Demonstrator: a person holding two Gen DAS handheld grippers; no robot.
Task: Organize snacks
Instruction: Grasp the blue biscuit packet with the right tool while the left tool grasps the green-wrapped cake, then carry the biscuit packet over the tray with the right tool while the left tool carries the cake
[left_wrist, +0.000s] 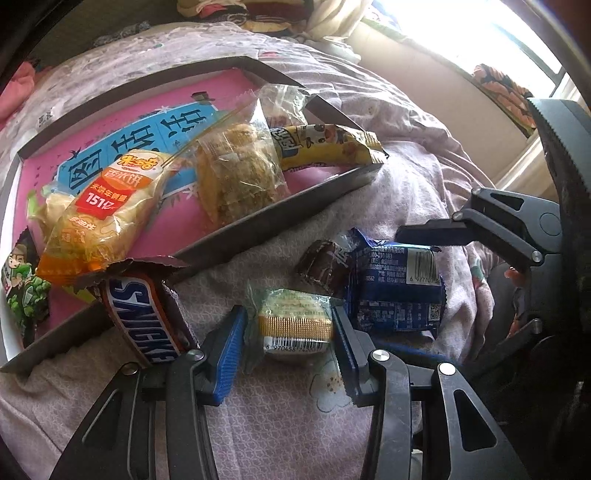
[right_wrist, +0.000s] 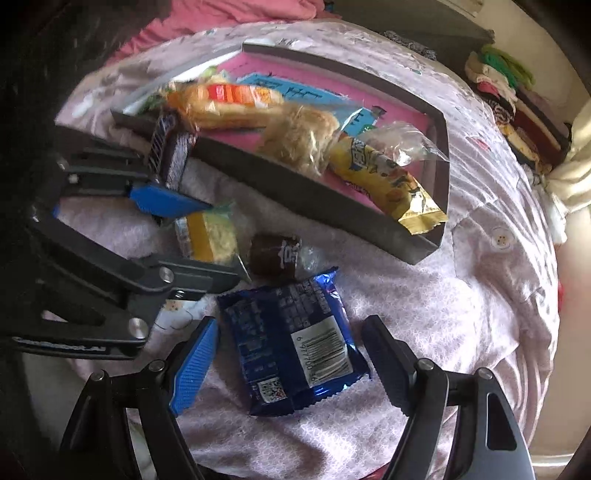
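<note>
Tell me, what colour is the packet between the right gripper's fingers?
Dark blue packet, with a white barcode panel; clearest in the right wrist view.

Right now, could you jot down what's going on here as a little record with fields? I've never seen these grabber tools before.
Setting: pale patterned bedsheet with a shallow box
In the box: orange rice cracker pack, clear-wrapped pastry, yellow snack bar
On the box edge: Snickers bar, partly hanging out
On the sheet: small green-and-gold snack, brown candy, blue packet
Left gripper: fingers on both sides of the small green-and-gold snack
Right gripper: open, straddling the blue packet, not squeezing
</note>
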